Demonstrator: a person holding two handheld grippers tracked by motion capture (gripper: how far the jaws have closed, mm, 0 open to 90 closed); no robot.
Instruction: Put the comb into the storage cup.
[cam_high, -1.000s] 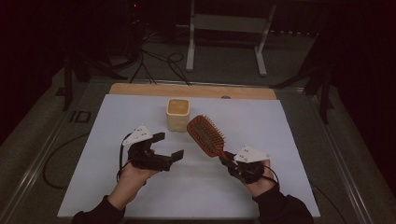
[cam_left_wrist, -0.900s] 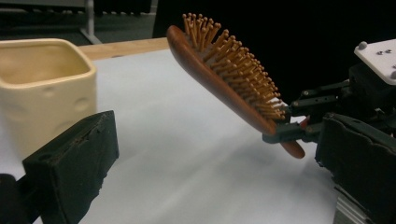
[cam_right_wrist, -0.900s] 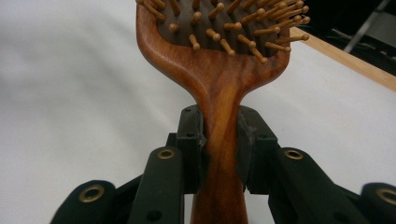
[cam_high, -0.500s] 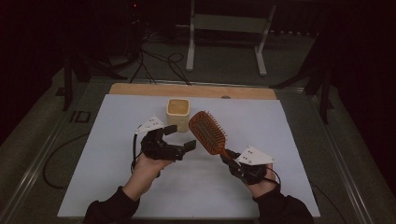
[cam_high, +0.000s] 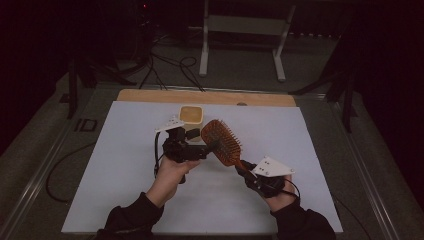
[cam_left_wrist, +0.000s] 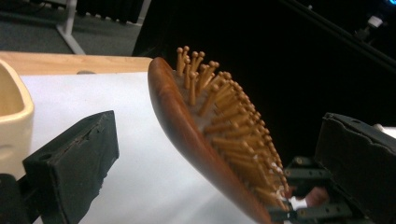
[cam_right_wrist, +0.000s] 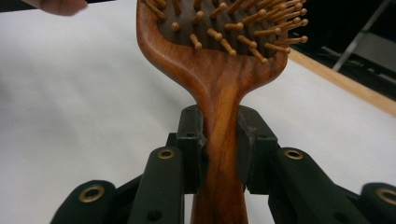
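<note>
A white sheet (cam_high: 125, 165) is covering most of the table, with a wooden strip (cam_high: 150, 96) showing along its far edge. In the high view, two forearms in dark sleeves are coming in from the bottom, each hand carrying a gripper over the sheet.

The right gripper (cam_right_wrist: 219, 149) is clamping the handle of a wooden hairbrush (cam_high: 222, 141), holding it up off the sheet with the head tilted away and toward the left. The right gripper view is showing that grip plainly, both jaws pressing the narrow neck of the handle; the top of the brush head is being cut off by the frame there.

The left gripper (cam_high: 212, 146) is reaching toward the brush head. Its own view is showing the jaws spread wide, one on each side of the head and apart from it, which the high view is leaving hard to make out.

The brush is reddish-brown with pale, round-tipped wooden pins set in a grey pad.

A cream container (cam_high: 191, 115) is standing on the sheet just behind the left gripper, its contents not discernible.
</note>
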